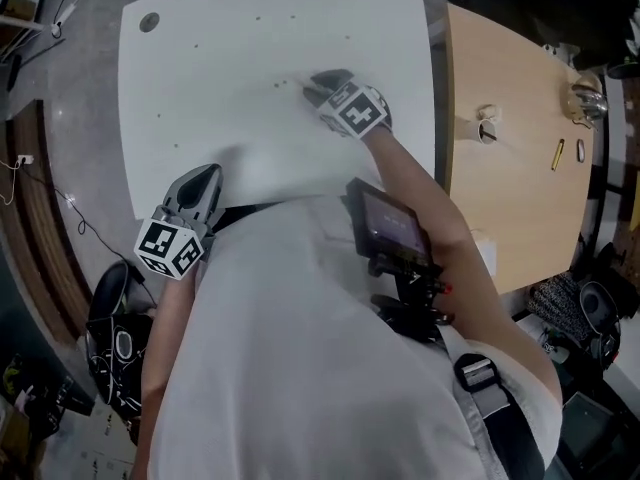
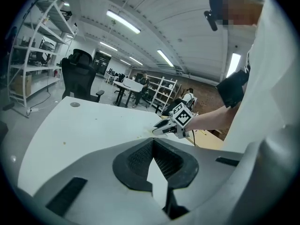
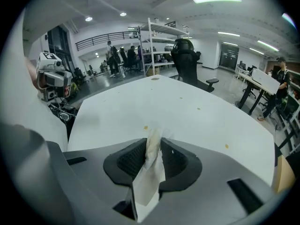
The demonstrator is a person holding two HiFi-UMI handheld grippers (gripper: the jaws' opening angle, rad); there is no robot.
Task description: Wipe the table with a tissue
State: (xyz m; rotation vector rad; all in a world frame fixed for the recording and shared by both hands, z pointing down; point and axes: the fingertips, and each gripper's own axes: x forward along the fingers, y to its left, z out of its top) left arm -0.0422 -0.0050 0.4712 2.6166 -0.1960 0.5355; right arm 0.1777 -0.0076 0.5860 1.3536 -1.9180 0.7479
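Note:
The white table carries several small yellowish specks. My right gripper reaches over the table's middle, tips down near the surface, and is shut on a crumpled white tissue that pokes out past the jaw tips. The left gripper view shows it from the side, low over the tabletop. My left gripper hovers at the table's near edge. Its jaws meet at the tips with nothing between them. The right gripper view has it at the far left.
A wooden table adjoins on the right, with a brass cylinder and a small white object. The white table has a round grommet hole at its far left corner. A black office chair stands beyond the far edge.

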